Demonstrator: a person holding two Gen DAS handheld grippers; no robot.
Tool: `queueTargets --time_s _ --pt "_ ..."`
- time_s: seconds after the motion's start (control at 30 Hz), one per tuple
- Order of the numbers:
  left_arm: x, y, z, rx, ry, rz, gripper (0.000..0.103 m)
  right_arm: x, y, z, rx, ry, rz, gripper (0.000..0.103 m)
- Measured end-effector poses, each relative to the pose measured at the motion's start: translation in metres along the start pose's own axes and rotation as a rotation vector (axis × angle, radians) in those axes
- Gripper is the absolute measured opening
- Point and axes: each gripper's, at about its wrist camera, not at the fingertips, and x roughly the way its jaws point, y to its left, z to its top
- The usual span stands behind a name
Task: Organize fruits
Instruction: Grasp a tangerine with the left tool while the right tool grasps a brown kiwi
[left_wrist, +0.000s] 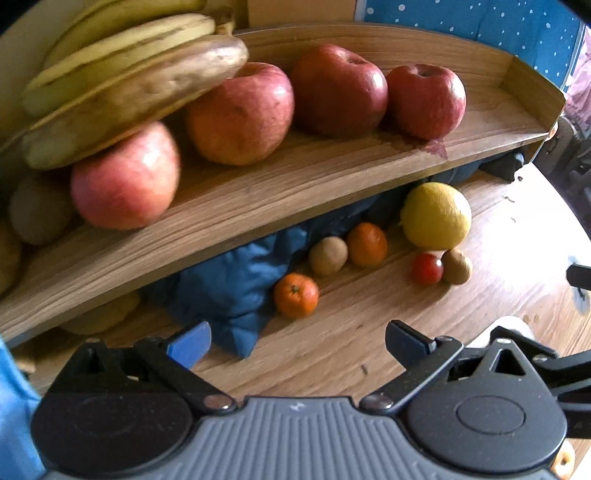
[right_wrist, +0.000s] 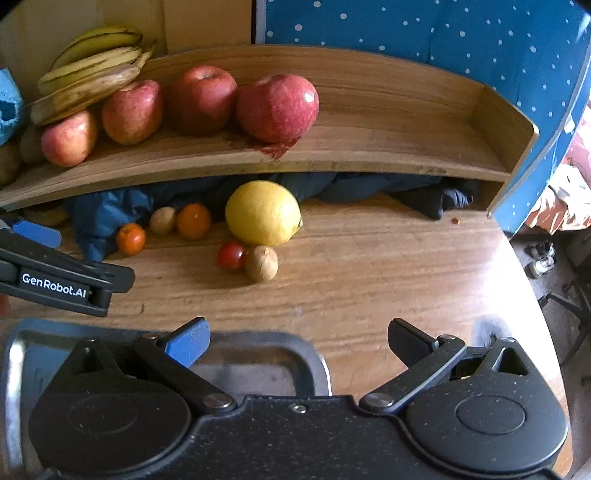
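Both tools are seen with their jaws spread wide and nothing held between them. The left tool (left_wrist: 297, 341) is held low over the wooden counter (left_wrist: 369, 332), pointed toward the loose fruit. The right tool (right_wrist: 299, 341) is held above a metal tray (right_wrist: 258, 354) at the counter's near edge.

On the raised wooden shelf (right_wrist: 369, 110), four red apples (right_wrist: 277, 107) are lined up in a row, and a bunch of bananas (right_wrist: 88, 74) is resting on the leftmost apples.

Below, on the counter, a large lemon (right_wrist: 262, 212) is seen just in front of a crumpled blue cloth (right_wrist: 99, 218). A small tomato (right_wrist: 231, 255) and a kiwi (right_wrist: 261, 263) are touching each other just before the lemon. To the left, two tangerines (right_wrist: 130, 239) and another kiwi (right_wrist: 162, 220) are grouped by the cloth.
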Motion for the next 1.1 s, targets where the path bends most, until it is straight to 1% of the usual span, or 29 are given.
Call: queueTargets --time_s 0.1,0.23,0.33,0.43,0.57,0.63,0.7,0.87,1.0,1.03,1.1 --pt "0.004 -0.002 0.003 -0.008 -0.006 -0.026 0.102 0.008 0.001 0.002 -0.024 -0.011 -0.013 0.102" --pt "0.008 -0.002 0.006 -0.027 -0.008 -0.056 0.099 0.018 0.002 0.004 -0.035 -0.013 -0.004 0.101" --pt "0.01 -0.002 0.009 -0.035 -0.011 -0.076 0.096 0.022 0.003 0.004 -0.043 -0.015 0.003 0.1" --pt "0.012 0.0 0.01 -0.046 -0.012 -0.087 0.09 0.024 0.005 0.006 -0.053 -0.022 0.016 0.097" --pt "0.016 0.001 0.01 -0.054 -0.007 -0.086 0.082 0.03 0.009 0.01 -0.065 -0.021 0.032 0.087" --pt "0.018 0.003 0.011 -0.063 -0.005 -0.08 0.079 0.032 0.011 0.011 -0.072 -0.026 0.036 0.085" --pt "0.019 0.004 0.01 -0.067 -0.006 -0.08 0.075 0.035 0.013 0.013 -0.079 -0.028 0.04 0.079" --pt "0.021 0.007 0.011 -0.074 -0.006 -0.084 0.064 0.039 0.017 0.016 -0.089 -0.028 0.051 0.071" --pt "0.023 0.008 0.011 -0.082 -0.01 -0.078 0.059 0.043 0.017 0.018 -0.094 -0.023 0.054 0.062" --pt "0.023 0.008 0.011 -0.085 -0.01 -0.076 0.059 0.044 0.018 0.018 -0.094 -0.021 0.053 0.061" --pt "0.024 0.009 0.012 -0.088 -0.012 -0.075 0.058 0.045 0.019 0.018 -0.095 -0.022 0.052 0.055"
